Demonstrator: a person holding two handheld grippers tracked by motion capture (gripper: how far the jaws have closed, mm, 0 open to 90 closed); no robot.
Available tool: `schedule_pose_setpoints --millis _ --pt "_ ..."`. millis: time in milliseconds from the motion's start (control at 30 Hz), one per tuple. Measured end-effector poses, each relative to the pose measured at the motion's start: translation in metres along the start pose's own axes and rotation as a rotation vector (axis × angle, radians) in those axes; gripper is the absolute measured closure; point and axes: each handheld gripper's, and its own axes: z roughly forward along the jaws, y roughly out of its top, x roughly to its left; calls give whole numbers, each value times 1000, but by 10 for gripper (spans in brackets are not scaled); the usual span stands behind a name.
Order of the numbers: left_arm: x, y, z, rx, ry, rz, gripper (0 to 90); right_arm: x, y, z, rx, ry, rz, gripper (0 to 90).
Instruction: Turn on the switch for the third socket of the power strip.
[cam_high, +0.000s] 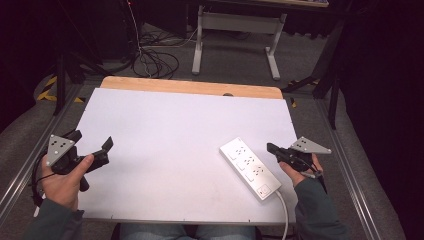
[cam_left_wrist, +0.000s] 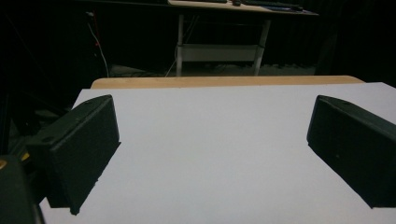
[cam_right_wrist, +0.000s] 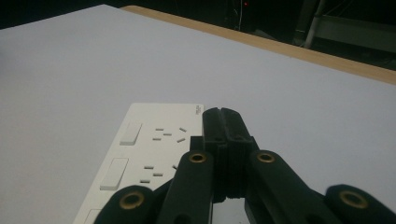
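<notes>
Tongs in our right hand (cam_high: 272, 148) are pressed together on nothing, tips just beside the white power strip (cam_high: 250, 167) lying at the bench's (cam_high: 165, 150) right. Left tongs (cam_high: 92, 145) hover spread apart. We judge an approach; next, press a socket switch (cam_right_wrist: 130, 133).

a white board (cam_high: 170, 130) covers the wooden table (cam_high: 190, 86); cables (cam_high: 150, 62) lie on the floor.
</notes>
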Motion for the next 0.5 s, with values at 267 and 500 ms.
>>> schedule_pose_setpoints --millis 267,500 --pt "0 0 0 1 0 1 30 0 0 1 8 5 -3 900" --pt "0 0 0 2 1 5 31 1 0 3 17 12 -11 900"
